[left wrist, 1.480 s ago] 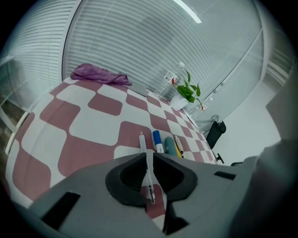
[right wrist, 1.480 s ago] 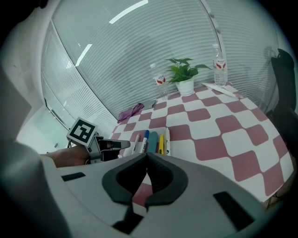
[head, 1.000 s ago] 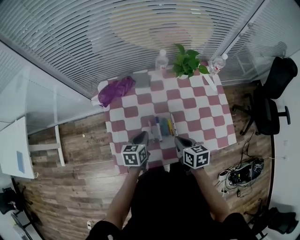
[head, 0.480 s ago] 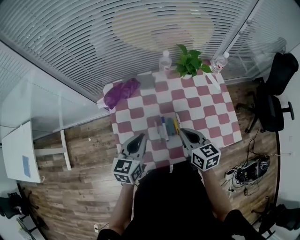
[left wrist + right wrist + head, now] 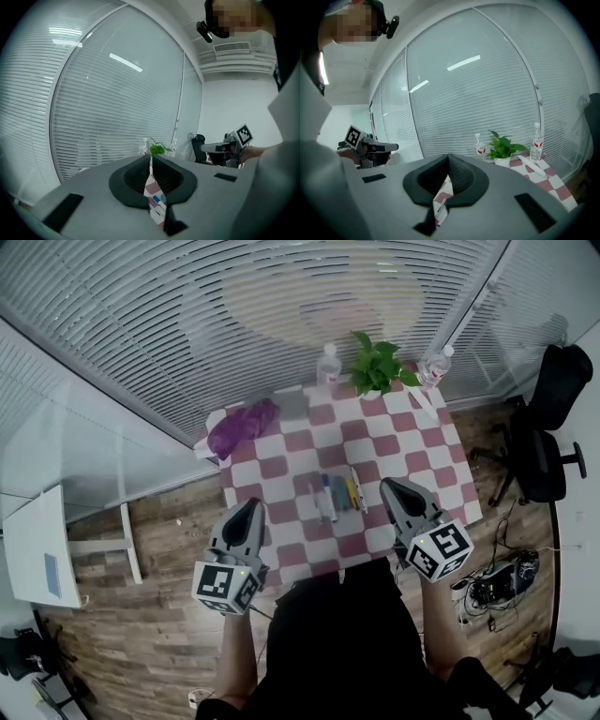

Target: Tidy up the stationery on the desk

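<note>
Two clenched grippers, folks: the left gripper [image 5: 250, 505] is hovering by the lower-left edge of the checked tabletop [image 5: 412, 442], the right gripper [image 5: 390, 486] is hovering over its lower right, and both are gripping nothing. Several pens [image 5: 337, 495] are lying side by side mid-frame, between the grippers, touching neither.

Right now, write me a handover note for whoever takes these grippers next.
Left gripper: shut, empty, above the near left edge of the red-and-white checked tablecloth.
Right gripper: shut, empty, above its near right edge.
Pens and markers: side by side in a row at its middle; purple fabric bundle at the far left corner.
Done: row looks lined up. Left: perhaps stowing it; nothing is held.
</note>
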The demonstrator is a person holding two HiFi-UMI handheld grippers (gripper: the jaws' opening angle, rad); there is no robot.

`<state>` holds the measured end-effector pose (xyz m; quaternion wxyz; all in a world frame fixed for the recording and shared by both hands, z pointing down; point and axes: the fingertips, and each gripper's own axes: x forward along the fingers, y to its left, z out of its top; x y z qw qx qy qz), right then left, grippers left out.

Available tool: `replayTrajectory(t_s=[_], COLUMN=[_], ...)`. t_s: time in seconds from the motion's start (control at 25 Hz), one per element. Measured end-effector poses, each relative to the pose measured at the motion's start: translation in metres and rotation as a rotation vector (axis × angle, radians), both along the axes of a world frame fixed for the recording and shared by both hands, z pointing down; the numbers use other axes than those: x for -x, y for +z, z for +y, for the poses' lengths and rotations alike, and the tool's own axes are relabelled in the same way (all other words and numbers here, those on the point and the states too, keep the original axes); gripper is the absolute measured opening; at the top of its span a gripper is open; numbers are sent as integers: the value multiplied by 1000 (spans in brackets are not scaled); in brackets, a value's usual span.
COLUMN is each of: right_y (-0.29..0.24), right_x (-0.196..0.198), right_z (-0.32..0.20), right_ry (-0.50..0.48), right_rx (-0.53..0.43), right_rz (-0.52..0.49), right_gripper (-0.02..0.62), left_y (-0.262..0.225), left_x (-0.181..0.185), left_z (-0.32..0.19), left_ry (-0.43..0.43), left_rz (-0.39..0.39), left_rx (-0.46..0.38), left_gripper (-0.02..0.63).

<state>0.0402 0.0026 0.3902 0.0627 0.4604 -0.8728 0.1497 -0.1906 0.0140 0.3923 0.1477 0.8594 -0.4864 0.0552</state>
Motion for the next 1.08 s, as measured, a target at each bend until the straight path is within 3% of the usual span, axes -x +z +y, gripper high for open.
replayTrajectory(t_s=[1.08], right_y=[7], right_x=[13], right_z=[4], right_ry=[-28], right_rx=[17], right_rz=[67], right_gripper=[21], left_y=[22], left_x=[-19], left_z=[-5], left_ry=[48], left_rz=[-6], left_rx=[53], left_gripper=[44])
